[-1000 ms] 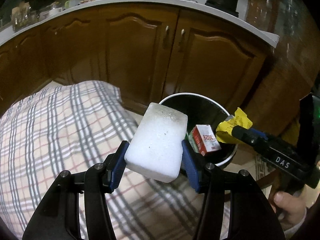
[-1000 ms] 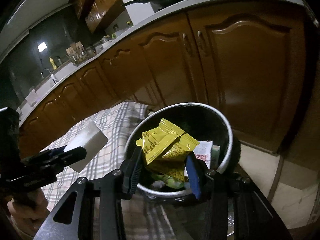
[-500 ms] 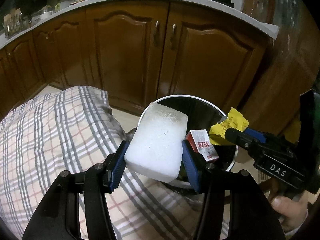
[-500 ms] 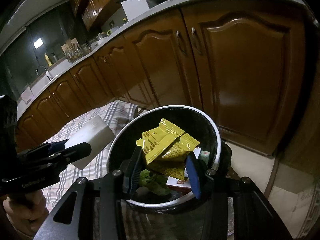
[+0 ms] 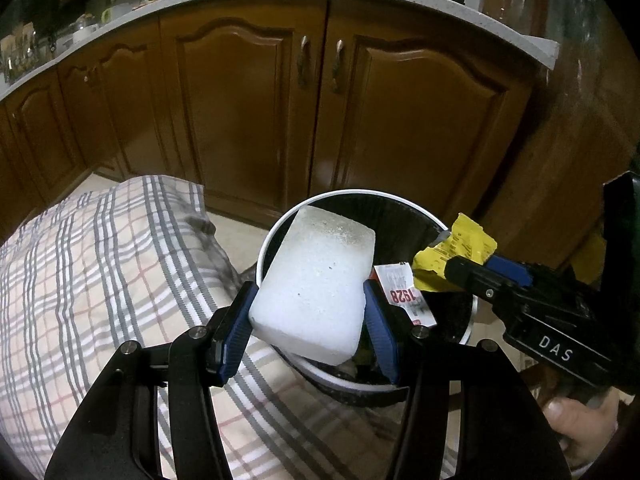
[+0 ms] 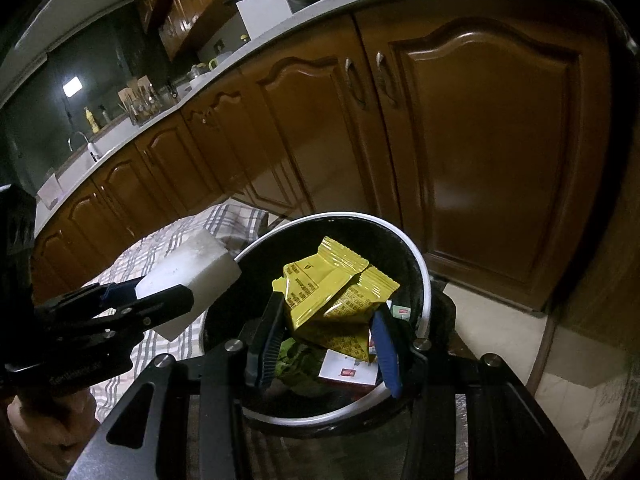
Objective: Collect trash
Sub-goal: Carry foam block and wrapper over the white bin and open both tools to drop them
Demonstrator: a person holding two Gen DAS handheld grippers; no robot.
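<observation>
Now, with the left tool (image 5: 308, 320) pinching the white foam block (image 5: 316, 284) and the right tool (image 6: 326, 344) pinching the yellow foil wrappers (image 6: 332, 296), centre both over the round white-rimmed black bin (image 6: 424, 280), the block from 9 o'clock, then release.

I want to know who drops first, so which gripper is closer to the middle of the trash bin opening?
Right. The right gripper holds the yellow wrappers over the trash bin opening; the left gripper holds the white foam block at the bin's rim.

Both wrist cameras look forward and down along their own fingers, close above the bin (image 5: 362, 196) (image 6: 424, 276) rim, facing the cabinets (image 5: 248, 120) (image 6: 480, 152). The left view looks from the cloth (image 5: 100, 280) side, the right from the opposite side; both views share bin, cloth edge and cabinets
</observation>
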